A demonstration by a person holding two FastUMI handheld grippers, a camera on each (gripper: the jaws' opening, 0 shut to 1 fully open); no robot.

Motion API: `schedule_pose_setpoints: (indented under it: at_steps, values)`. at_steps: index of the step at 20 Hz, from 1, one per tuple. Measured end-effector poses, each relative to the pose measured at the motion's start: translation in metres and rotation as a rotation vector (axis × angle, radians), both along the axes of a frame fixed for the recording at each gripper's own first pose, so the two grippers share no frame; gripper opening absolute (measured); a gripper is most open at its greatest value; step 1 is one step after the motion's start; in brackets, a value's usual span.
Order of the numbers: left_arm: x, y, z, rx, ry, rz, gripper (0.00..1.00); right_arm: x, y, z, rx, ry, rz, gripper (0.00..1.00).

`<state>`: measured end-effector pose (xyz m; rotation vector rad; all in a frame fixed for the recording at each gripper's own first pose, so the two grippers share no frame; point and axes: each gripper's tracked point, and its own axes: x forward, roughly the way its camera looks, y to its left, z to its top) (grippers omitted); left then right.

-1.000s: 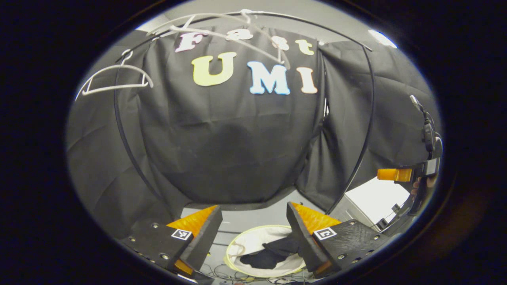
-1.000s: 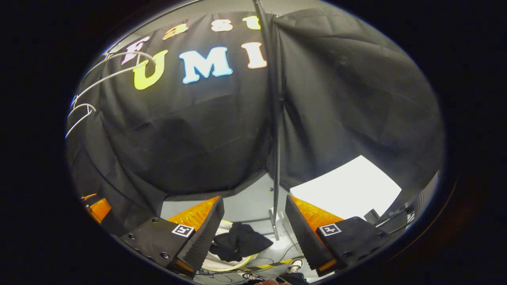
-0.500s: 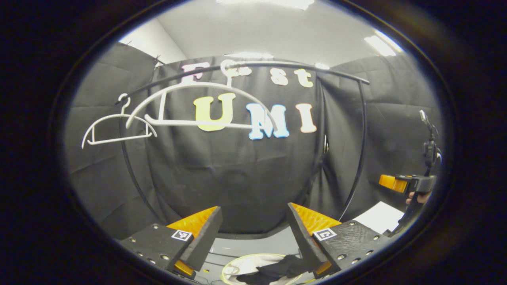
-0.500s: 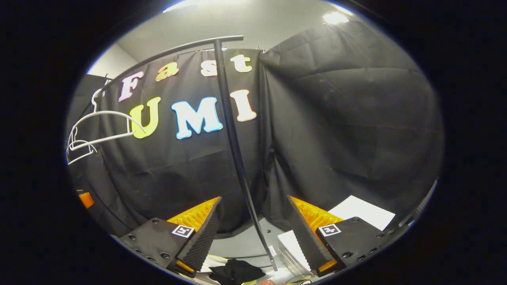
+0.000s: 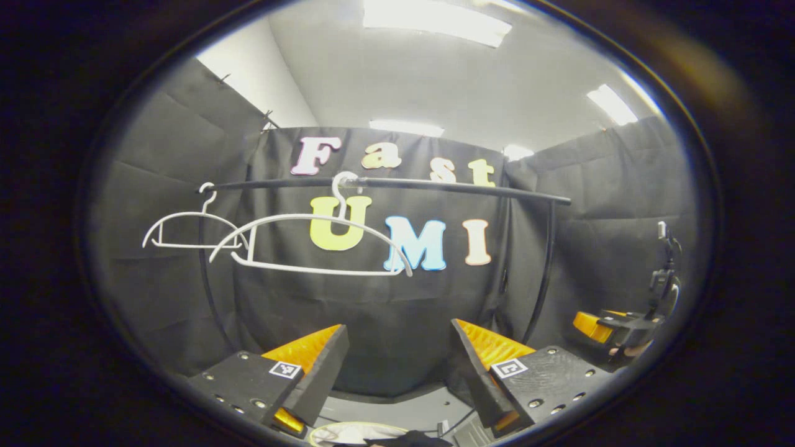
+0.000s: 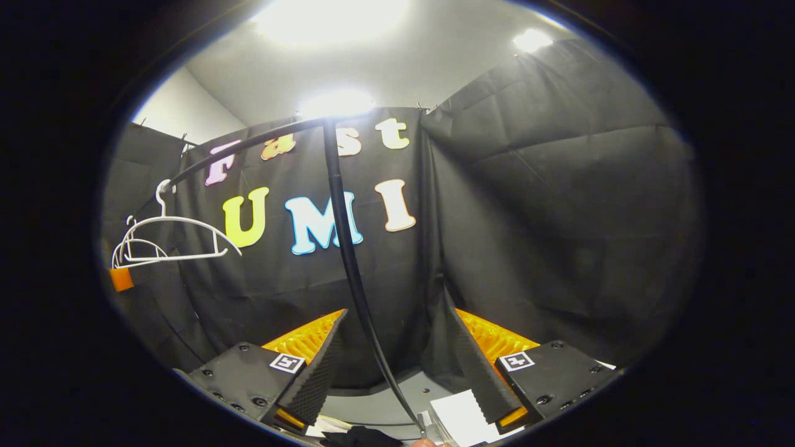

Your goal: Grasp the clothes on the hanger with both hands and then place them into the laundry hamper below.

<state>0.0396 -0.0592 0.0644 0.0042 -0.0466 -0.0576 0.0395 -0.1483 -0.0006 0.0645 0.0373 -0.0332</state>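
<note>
Two bare white hangers, a large one (image 5: pixel 310 269) and a smaller one (image 5: pixel 186 214), hang on the black rail (image 5: pixel 435 185). Dark clothes (image 5: pixel 404 439) lie in the pale-rimmed hamper (image 5: pixel 335 428) at the very bottom edge, below my left gripper (image 5: pixel 397 372), which is open and holds nothing. In the left gripper view, the right gripper (image 5: pixel 605 326) shows far right, held by a hand. In the right gripper view my right gripper (image 6: pixel 397 372) is open and empty, with the rack's black post (image 6: pixel 340 211) running between its fingers farther off. The dark clothes (image 6: pixel 360 437) peek in at the bottom.
The white hangers (image 6: pixel 180 219) hang at the left of the right gripper view, with part of the left gripper (image 6: pixel 121 279) just below them. A white sheet or box (image 6: pixel 459 416) lies on the grey floor by the post. Black cloth walls close in the booth.
Both views have tilted upward, bringing the ceiling lights in. The hamper and dark clothes have slid to the bottom edge. The large hanger has swung down level on the rail.
</note>
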Motion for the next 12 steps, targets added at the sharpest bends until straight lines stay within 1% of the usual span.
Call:
schedule_pose_setpoints:
  at_steps: [1,2,3,4,5,6,7,9,10,12]
  values:
    - [-0.006,-0.002,0.002,-0.018,-0.008,0.015,0.94,-0.001,0.001,0.006,0.006,-0.019,0.019,0.98]
    - [-0.012,-0.006,0.002,-0.028,-0.016,0.024,0.94,-0.003,0.001,0.009,0.013,-0.032,0.039,0.93]
    - [-0.017,-0.009,0.005,-0.032,-0.030,0.036,0.94,-0.006,0.003,0.010,0.025,-0.026,0.060,0.93]
    - [-0.023,-0.009,0.010,-0.031,-0.049,0.054,0.94,-0.011,0.006,0.007,0.036,-0.016,0.094,0.98]
    - [-0.031,-0.008,0.016,-0.027,-0.072,0.078,0.94,-0.016,0.010,0.006,0.037,-0.009,0.127,0.93]
    - [-0.035,-0.005,0.019,-0.024,-0.093,0.103,0.93,-0.021,0.012,0.003,0.023,-0.009,0.146,0.98]
    - [-0.042,-0.004,0.023,-0.026,-0.111,0.125,0.93,-0.025,0.012,0.001,-0.002,-0.015,0.163,0.98]
    - [-0.052,-0.004,0.023,-0.049,-0.140,0.145,0.93,-0.036,0.015,0.000,-0.059,-0.031,0.185,0.98]
    - [-0.056,-0.005,0.020,-0.067,-0.141,0.143,0.93,-0.040,0.017,0.000,-0.077,-0.037,0.189,0.98]
    - [-0.060,-0.006,0.008,-0.073,-0.110,0.130,0.94,-0.046,0.017,0.002,-0.088,-0.052,0.176,0.98]
